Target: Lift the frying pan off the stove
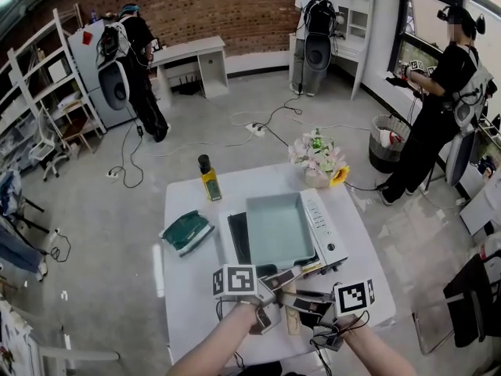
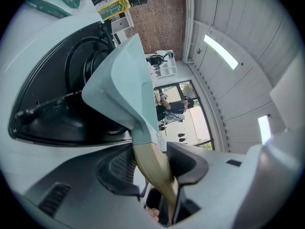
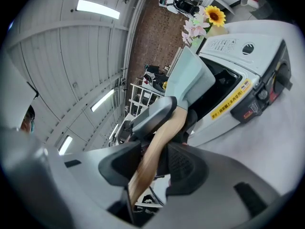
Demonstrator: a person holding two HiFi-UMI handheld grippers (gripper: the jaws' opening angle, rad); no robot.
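Near the table's (image 1: 192, 304) front edge, left gripper (image 2: 152, 159) and right gripper (image 3: 153, 163), jaws partly open, both clamping the wooden handle (image 2: 156, 173) of the pan (image 1: 278, 229), handle pointing lengthwise toward that edge.

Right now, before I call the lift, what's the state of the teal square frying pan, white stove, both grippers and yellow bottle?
Pale teal square frying pan: level over stove, lift not evident.
Wooden pan handle: between both grippers' jaws.
White portable stove: burner covered by pan.
Left gripper: shut on handle.
Right gripper: shut on handle.
Yellow bottle, dark cap: upright, capped.
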